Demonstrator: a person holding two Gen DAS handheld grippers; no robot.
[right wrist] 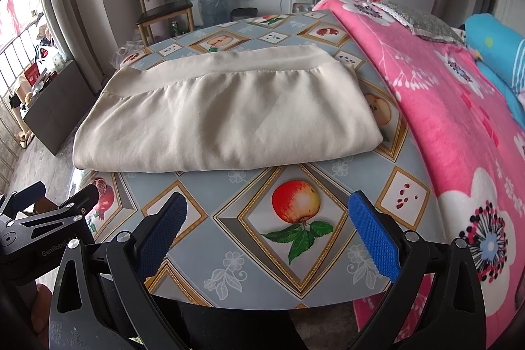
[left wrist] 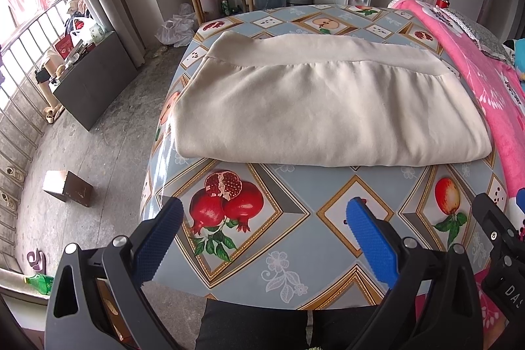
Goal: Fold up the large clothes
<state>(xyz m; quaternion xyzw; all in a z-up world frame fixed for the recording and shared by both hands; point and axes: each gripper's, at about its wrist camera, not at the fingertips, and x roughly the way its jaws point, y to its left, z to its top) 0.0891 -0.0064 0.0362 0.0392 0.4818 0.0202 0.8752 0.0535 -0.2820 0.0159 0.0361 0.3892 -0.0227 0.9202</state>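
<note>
— Where's the cloth from my tools?

— The cream garment fills the frame's centre on the fruit-print table, ahead of both, its long axis running left to right. I judge neither arm clearly nearer.

— And the jaws?

— My left gripper and right gripper both stand wide apart, holding nothing, short of the near folded edge.

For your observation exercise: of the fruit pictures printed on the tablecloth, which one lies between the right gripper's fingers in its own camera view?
The red-and-yellow apple with green leaves, framed in a gold diamond. The pomegranate pictures lie off to the left and further back.
</note>
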